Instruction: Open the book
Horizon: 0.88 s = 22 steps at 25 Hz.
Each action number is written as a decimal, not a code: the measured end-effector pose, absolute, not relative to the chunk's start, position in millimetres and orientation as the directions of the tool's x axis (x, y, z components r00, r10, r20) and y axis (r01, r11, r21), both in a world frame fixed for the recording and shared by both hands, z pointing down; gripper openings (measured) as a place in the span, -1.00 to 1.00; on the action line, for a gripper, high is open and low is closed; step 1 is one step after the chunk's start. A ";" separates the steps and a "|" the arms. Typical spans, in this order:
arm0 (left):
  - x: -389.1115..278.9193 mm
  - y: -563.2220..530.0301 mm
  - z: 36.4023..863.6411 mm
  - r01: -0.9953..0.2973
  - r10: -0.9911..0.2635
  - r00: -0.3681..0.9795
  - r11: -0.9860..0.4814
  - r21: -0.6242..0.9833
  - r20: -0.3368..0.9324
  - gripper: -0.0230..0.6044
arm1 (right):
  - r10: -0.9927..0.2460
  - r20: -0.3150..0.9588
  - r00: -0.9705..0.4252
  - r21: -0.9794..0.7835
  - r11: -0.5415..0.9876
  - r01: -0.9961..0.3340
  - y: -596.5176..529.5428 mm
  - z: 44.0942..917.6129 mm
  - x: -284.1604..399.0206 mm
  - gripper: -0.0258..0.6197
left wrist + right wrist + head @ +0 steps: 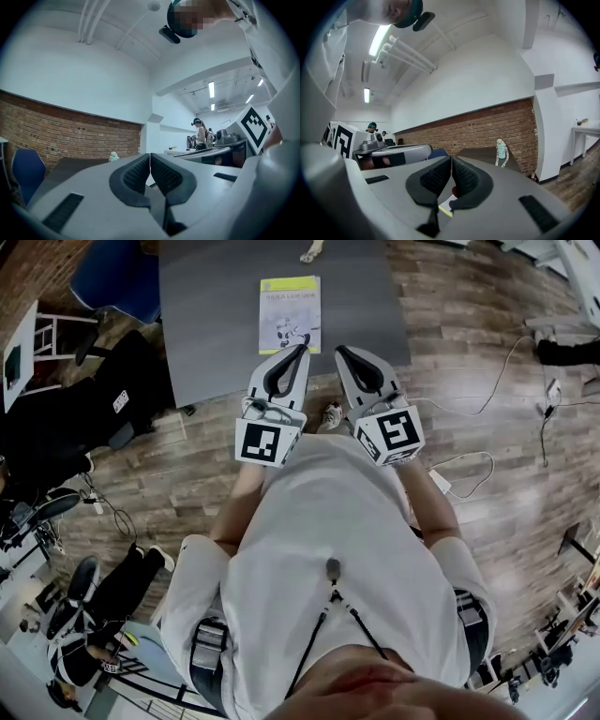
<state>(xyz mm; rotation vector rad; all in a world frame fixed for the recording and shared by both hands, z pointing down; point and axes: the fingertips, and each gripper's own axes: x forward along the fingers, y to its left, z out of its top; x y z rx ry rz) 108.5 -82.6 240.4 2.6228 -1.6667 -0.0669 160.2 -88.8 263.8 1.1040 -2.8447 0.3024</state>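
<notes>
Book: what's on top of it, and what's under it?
Nothing lies on the book; its closed cover is bare. Under it is the dark grey table. The pages are covered by the closed cover, so unseen.

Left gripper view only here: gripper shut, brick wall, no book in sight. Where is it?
Observer: In the head view, the book lies closed on the dark table, its near edge at the tips of the left gripper.
Operator: Right gripper?
Observer: The right gripper is shut and empty in its own view.
Operator: Is it over the book?
Observer: A yellow-edged corner of the book shows just below its tips, not between them.
</notes>
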 end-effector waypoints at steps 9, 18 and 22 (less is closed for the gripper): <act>129.4 -87.7 268.6 -0.920 -0.919 0.391 -0.390 0.023 0.060 -0.85 | -0.609 0.153 -0.778 -0.180 0.757 -0.628 -98.6 281.6 177.7 -0.80; 114.3 -100.9 303.0 -0.941 -0.934 0.338 -0.335 0.040 0.115 -0.85 | -0.585 0.182 -0.790 -0.195 0.766 -0.612 -112.8 300.0 172.4 -0.80; 106.6 -108.0 323.7 -0.943 -0.932 0.332 -0.330 0.038 0.145 -0.85 | -0.583 0.207 -0.786 -0.207 0.759 -0.618 -118.5 314.3 170.3 -0.80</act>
